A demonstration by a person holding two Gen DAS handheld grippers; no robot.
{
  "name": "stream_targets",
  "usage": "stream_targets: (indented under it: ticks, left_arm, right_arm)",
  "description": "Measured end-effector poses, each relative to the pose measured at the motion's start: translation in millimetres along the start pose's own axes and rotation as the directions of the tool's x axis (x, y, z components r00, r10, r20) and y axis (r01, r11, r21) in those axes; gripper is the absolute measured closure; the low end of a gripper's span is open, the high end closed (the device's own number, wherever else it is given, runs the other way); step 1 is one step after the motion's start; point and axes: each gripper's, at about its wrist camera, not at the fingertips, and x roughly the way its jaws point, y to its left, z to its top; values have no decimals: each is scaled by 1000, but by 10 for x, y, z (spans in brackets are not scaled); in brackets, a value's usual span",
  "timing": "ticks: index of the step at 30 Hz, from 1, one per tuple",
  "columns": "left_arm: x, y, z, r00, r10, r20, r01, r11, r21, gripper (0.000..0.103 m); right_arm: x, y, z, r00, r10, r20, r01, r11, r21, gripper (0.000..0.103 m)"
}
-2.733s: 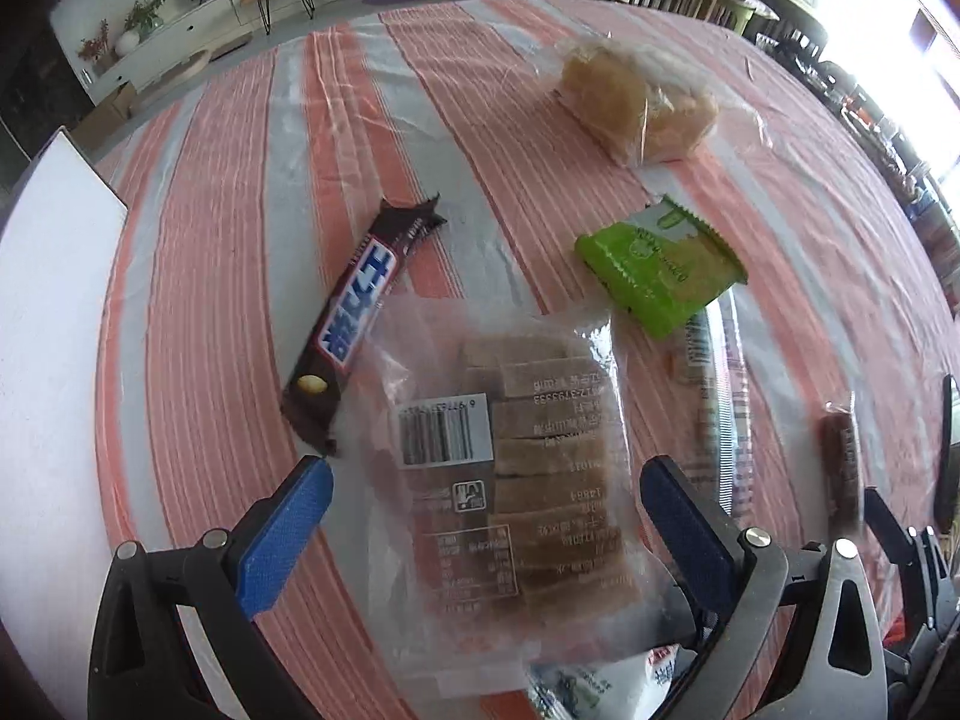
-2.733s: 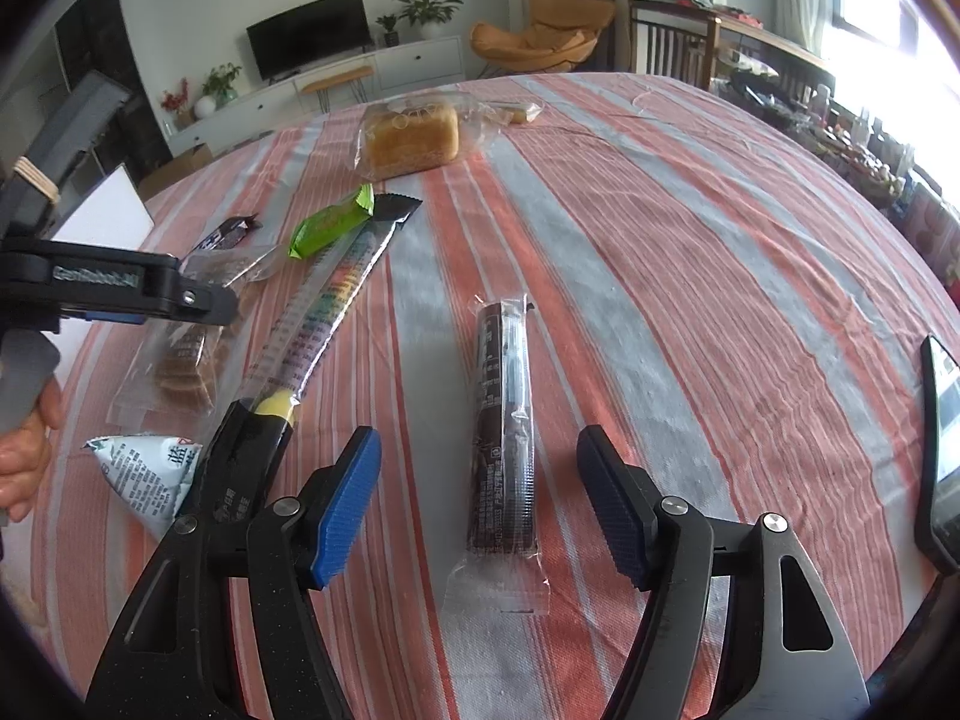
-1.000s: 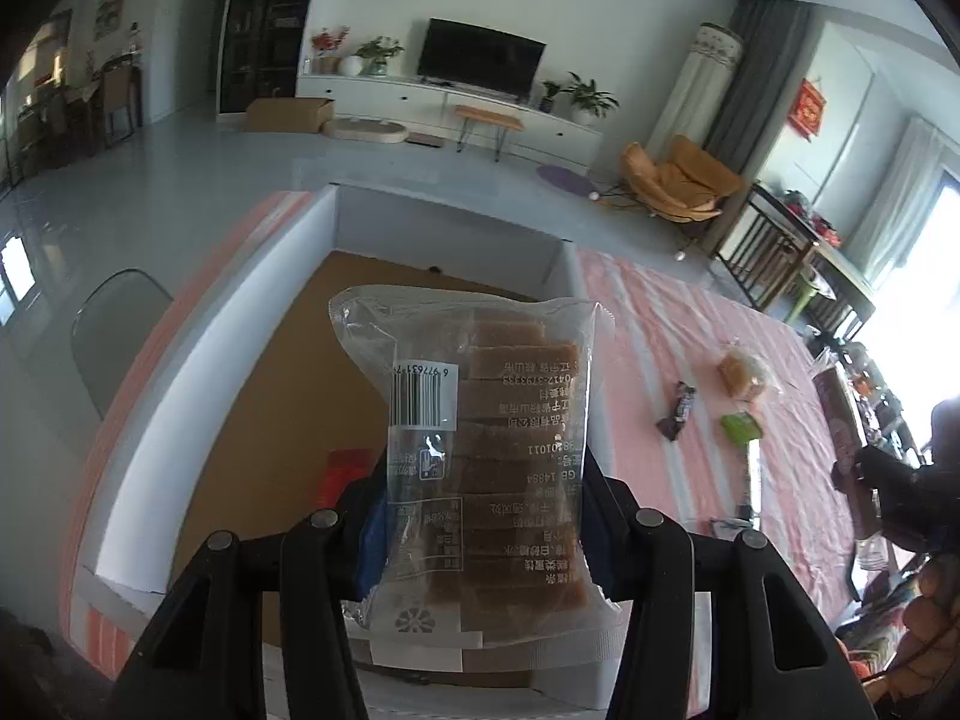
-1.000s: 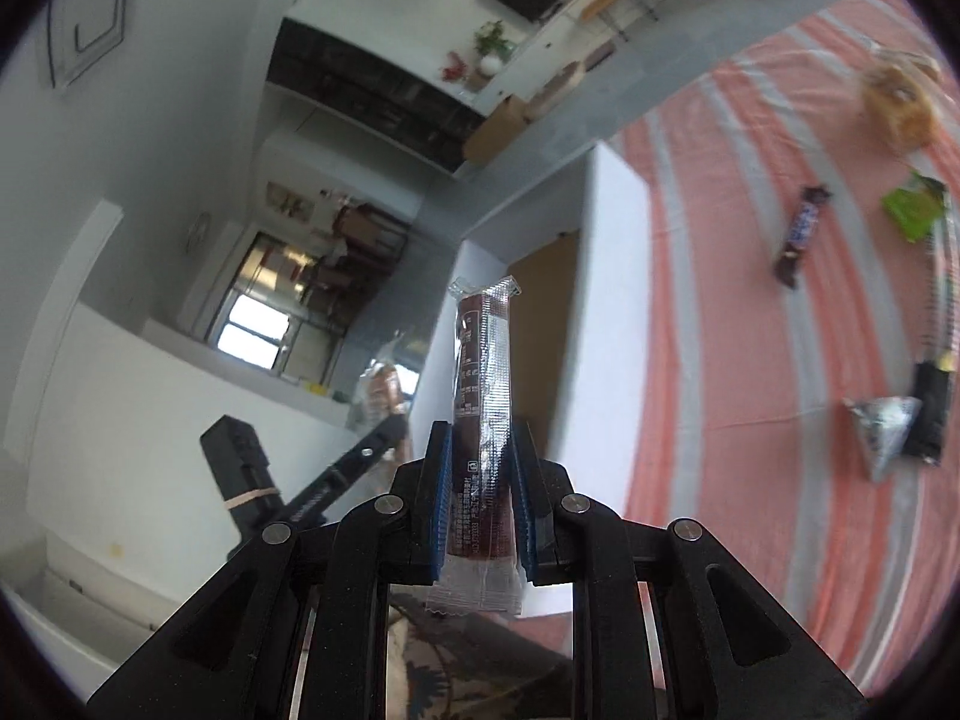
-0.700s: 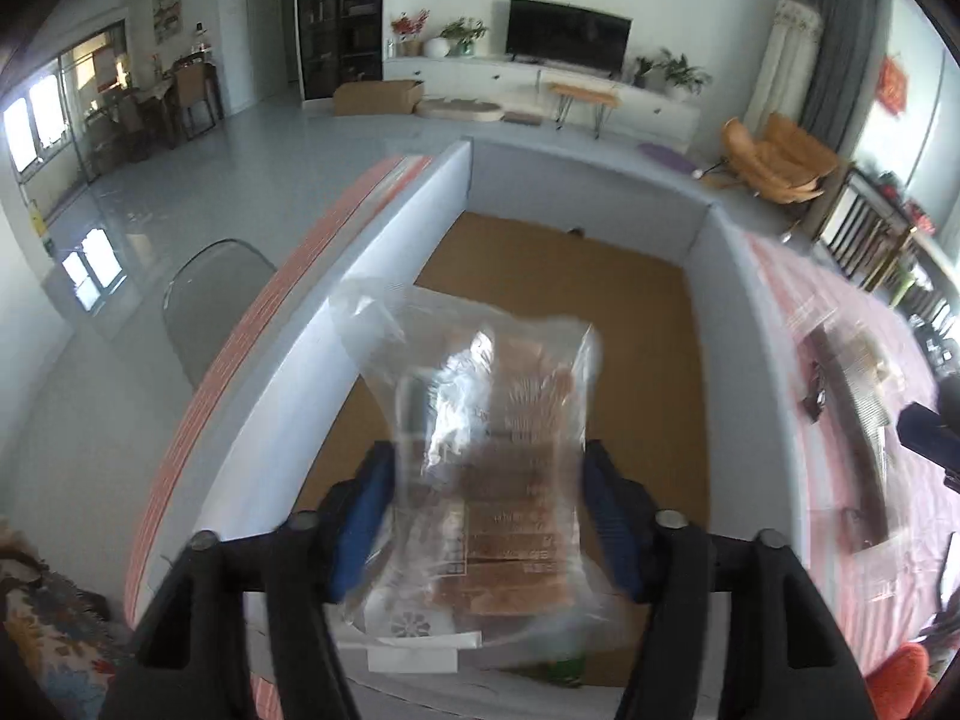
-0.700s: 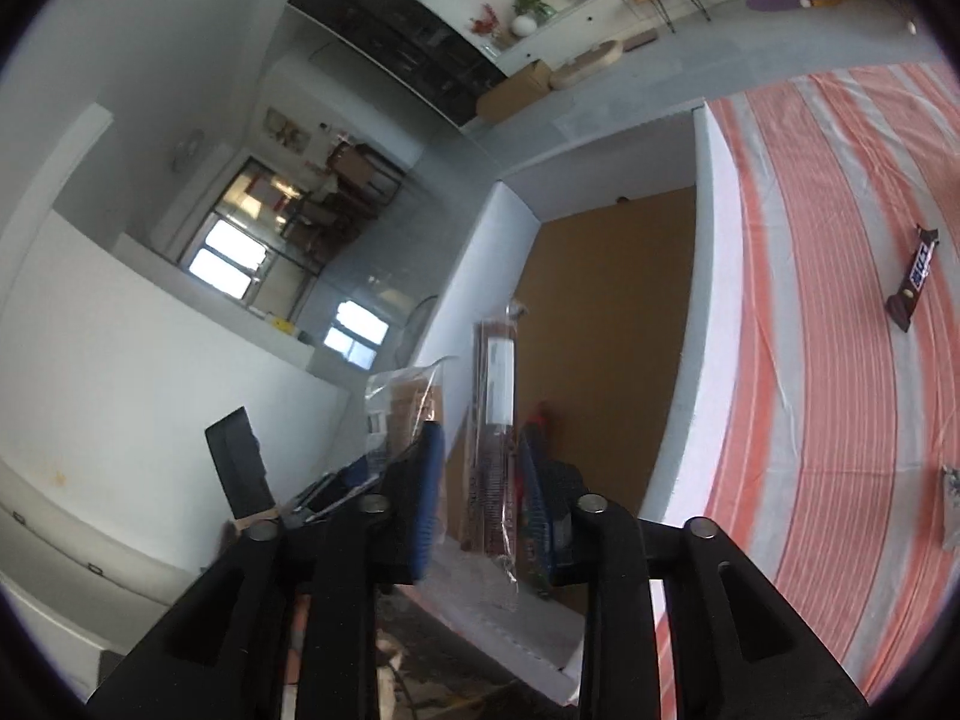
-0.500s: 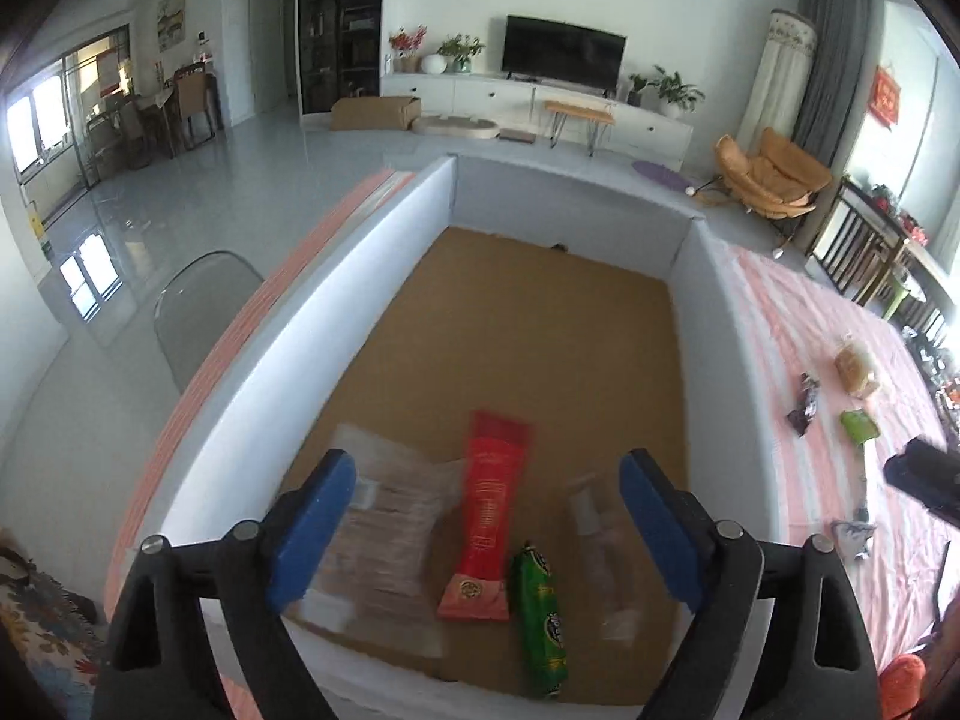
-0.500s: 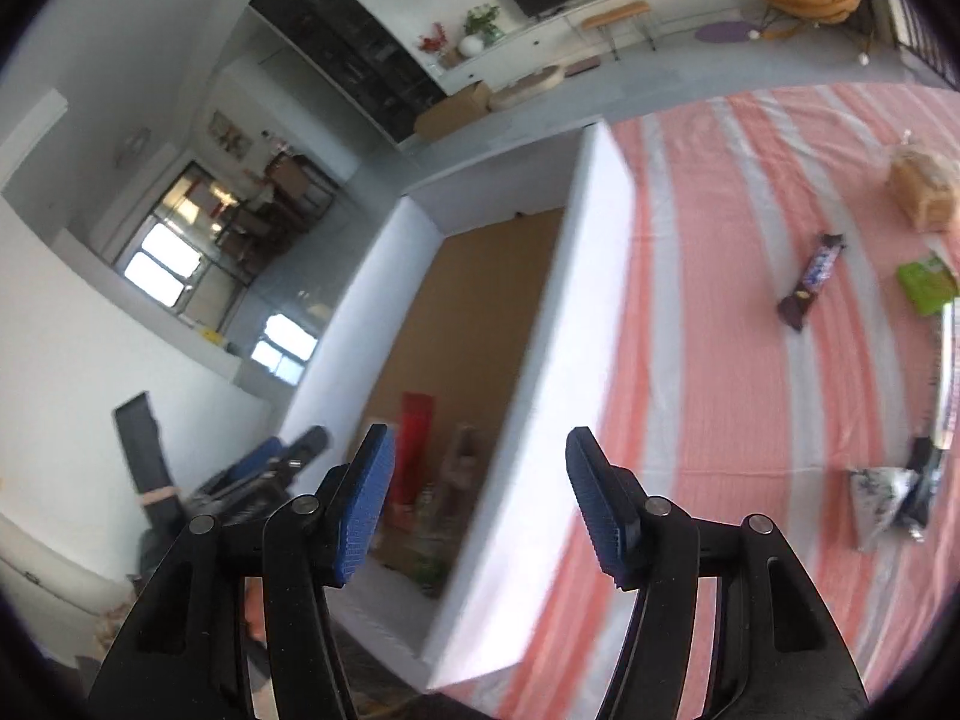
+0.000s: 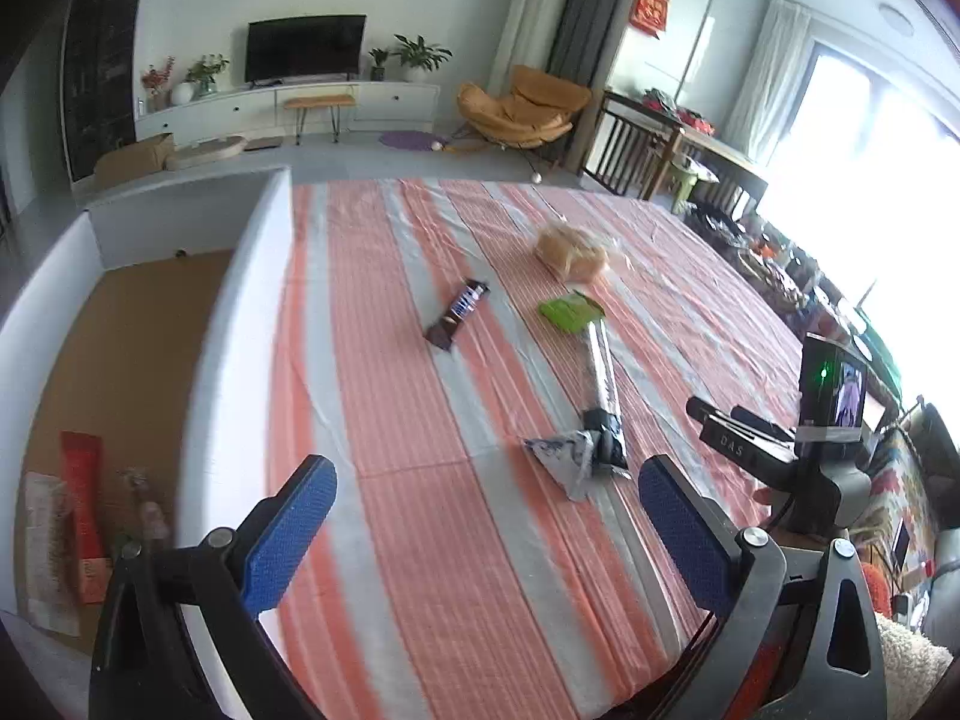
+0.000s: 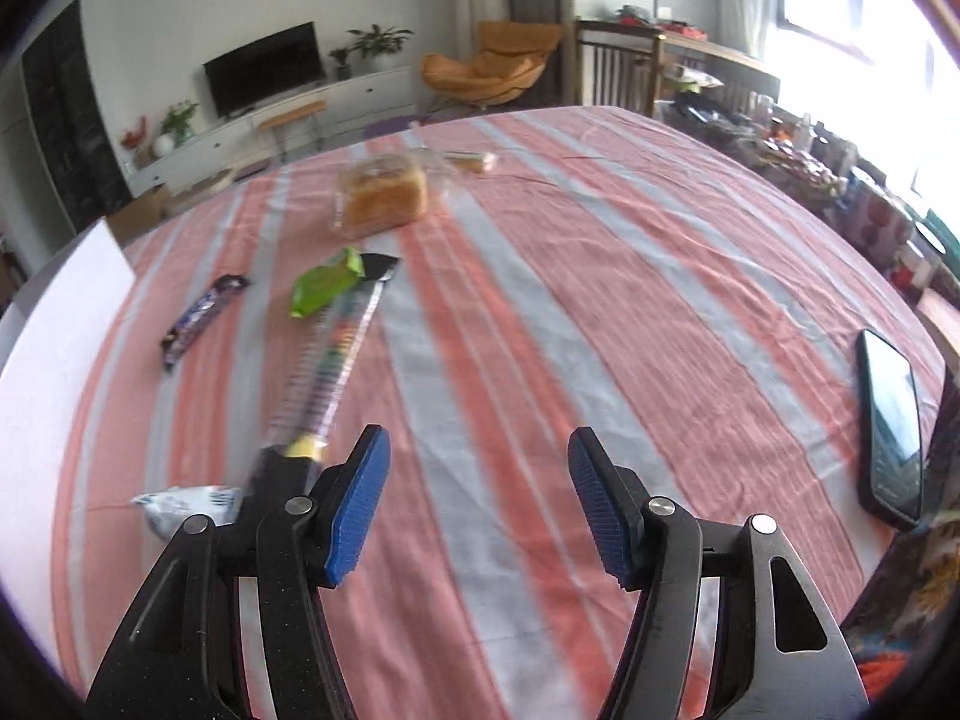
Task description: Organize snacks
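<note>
Landmark: the white-walled box (image 9: 240, 324) with a brown cardboard floor, standing at the left edge of the striped tablecloth (image 9: 480, 540)
Box contents: a red packet (image 9: 81, 504) lies lengthwise on the floor near the near end; a clear bag of brown biscuits (image 9: 42, 546) just left of it; a slim clear-wrapped stick (image 9: 141, 504) just right of it, against the box's right wall; the far part of the floor is bare cardboard
Left gripper (image 9: 480, 528): blue pads spread wide and opening, nothing between them, hanging over the cloth just right of the box wall
Right gripper (image 10: 480, 498): jaws parted, nothing between them, over bare cloth well to the right of the box
Dark chocolate bar (image 9: 457, 313): on the cloth, nearest of the loose snacks to the box
Green packet (image 9: 570, 311): right of the chocolate bar, farther from the box
Long clear tube of sweets (image 9: 600, 384): runs from the green packet toward the camera
Silver triangular pouch (image 9: 561, 456): touching the tube's dark near end
Bagged bread (image 9: 570, 255): beyond the green packet, farthest from the box's near end
Phone (image 10: 891, 426): at the cloth's right edge, opposite side from the box
</note>
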Motion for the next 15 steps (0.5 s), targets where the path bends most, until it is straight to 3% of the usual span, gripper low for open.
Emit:
stream_targets:
  ticks: [4, 9, 15]
  left_arm:
    - [544, -224, -154, 998, 36, -52, -35, 999, 19, 3]
    - [1053, -181, -304, 989, 119, -86, -116, 993, 32, 3]
    - [1334, -16, -322, 982, 158, -100, -156, 987, 32, 3]
  right_arm:
    - [88, -162, -38, 1000, 15, -12, -15, 998, 63, 38]
    - [175, -227, -90, 999, -16, -28, 18, 997, 76, 35]
    - [347, -356, -128, 997, -10, -72, 20, 991, 132, 35]
